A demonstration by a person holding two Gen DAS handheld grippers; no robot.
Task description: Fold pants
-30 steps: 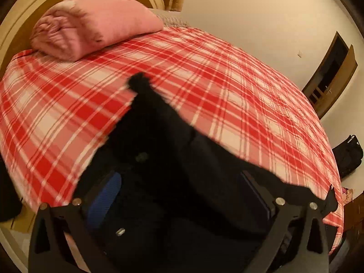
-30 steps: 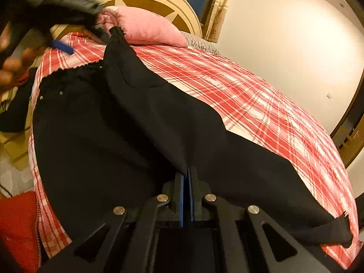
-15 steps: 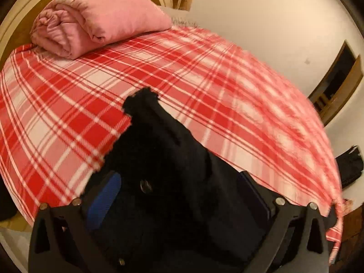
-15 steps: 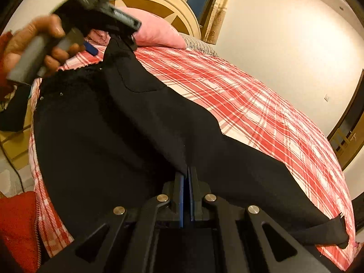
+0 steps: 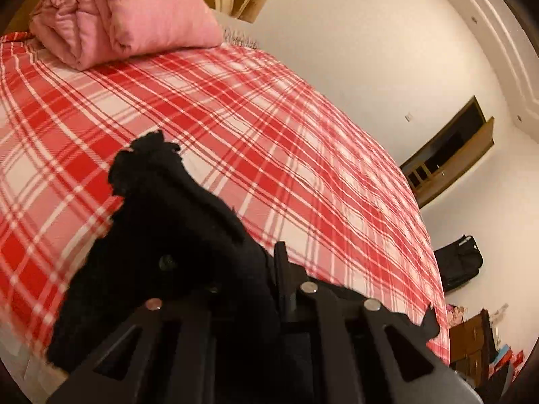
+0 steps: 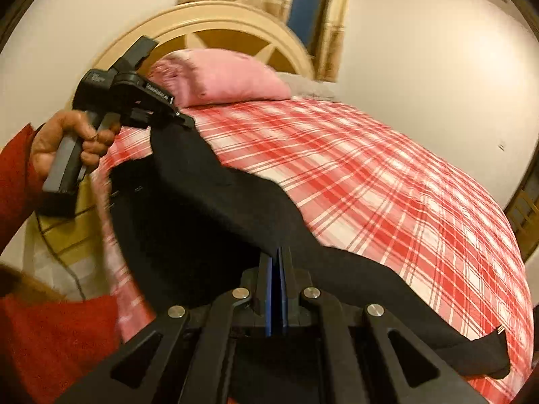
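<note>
One pants [image 6: 209, 222], one pillow [image 5: 128, 20], two tongs [image 6: 276, 269]

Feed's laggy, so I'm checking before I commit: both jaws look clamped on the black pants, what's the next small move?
Probably lift both ends and carry the top edge across the bed. The left gripper and right gripper are both shut on the black pants, which still lie unfolded along the plaid bedspread.

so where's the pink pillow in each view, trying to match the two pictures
Left wrist view: the pink pillow lies at the top left, on the far end of the plaid bedspread.
Right wrist view: it sits at upper centre, in front of the cream headboard, just right of the left gripper.
Shared landmark: the black pants stretched across the bedspread.
</note>
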